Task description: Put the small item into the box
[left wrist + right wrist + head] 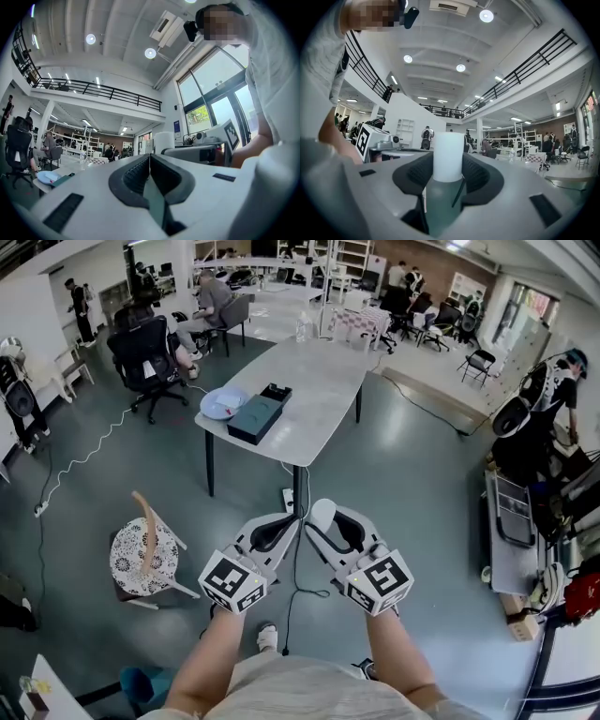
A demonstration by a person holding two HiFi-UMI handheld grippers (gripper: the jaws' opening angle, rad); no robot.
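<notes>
Held low at the person's waist, well short of the bench (319,381), both grippers look to be at the carry stage. Idle for now, the left gripper (149,164) has its fingers pressed together w/ nothing between them. On the right gripper (325,521) the fingers pinch the small item (448,156), a smooth white cylinder. It stands upright w/ its top clear of the ribbed dark pads (480,176), prob. so it can go in end-first. Gripper shells are matte pale-grey plastic, each w/ a b&w marker cube (232,582).

At the bench's near-left corner sits the box (255,418): flat, dark teal, hard-edged. Whether it is open can't be told from here. Same corner of the bench holds a small black tray (276,392) and a pale blue plate (222,403). Item and box are well apart; approach not yet made.
</notes>
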